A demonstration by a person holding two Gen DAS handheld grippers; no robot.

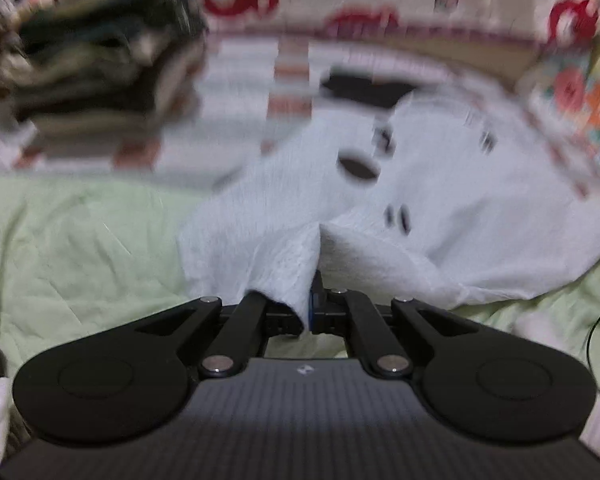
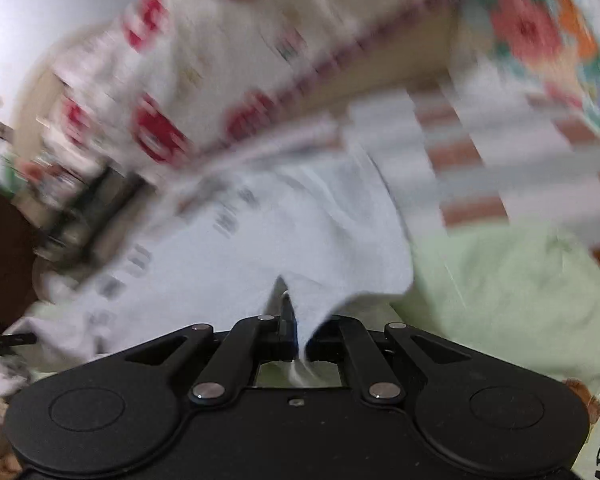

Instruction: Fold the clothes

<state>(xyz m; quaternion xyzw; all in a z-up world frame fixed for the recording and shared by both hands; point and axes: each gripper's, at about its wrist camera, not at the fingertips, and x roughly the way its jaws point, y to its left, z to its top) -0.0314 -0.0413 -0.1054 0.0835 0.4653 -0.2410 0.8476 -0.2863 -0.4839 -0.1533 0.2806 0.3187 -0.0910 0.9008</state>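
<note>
Left wrist view: the left tool (image 1: 314,312) was clamped on an edge of the white garment (image 1: 440,200), whose body spread away toward one o'clock over the green bedcover (image 1: 80,240), probably so the cloth could be carried in a fold.

Right wrist view: the right tool (image 2: 298,340) pinched another edge of the white garment (image 2: 260,240), which trailed toward eleven o'clock; holding two points likely kept that edge taut. Blur hid the rest.

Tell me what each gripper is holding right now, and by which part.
Both hold the same white garment. The left gripper is shut on a bunched fold at its near edge; the right gripper pinches another near-edge fold. Blur hides which part of the garment.
</note>
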